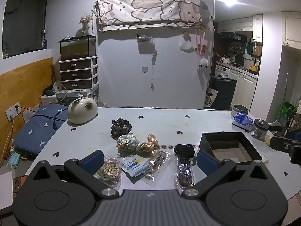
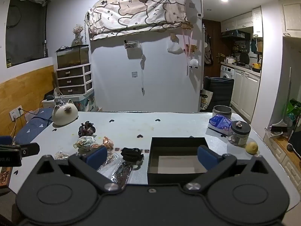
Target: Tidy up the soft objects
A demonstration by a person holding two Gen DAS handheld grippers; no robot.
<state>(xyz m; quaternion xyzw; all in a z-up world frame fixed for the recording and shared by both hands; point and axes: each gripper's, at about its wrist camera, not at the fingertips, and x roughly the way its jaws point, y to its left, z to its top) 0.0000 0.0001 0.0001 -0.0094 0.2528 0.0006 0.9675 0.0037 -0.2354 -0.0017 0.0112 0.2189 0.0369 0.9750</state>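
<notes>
The soft things lie in a loose cluster on the table, toward its near edge and left of the middle. Farthest back is a dark scrunchie; just in front of it sit a pale floral scrunchie and, beside that, a satin peach scrunchie. A black hair tie lies to their right, close to the open black box, which stands near the table's right front corner with only its bare floor showing.

Along the near edge are clear plastic bags — one of thin elastic bands, one with a blue-and-white packet, one long and narrow with something dark inside, perhaps more hair ties; the glare hides it.

The left gripper hovers over these bags, jaws spread wide with nothing between them. The right gripper is just as wide and empty, poised over the box's near wall.

Farther out, a cat-shaped ceramic piece sits at the far left corner; a metal tin, a tissue pack, a lidded glass jar and a small yellow object line the right edge.
</notes>
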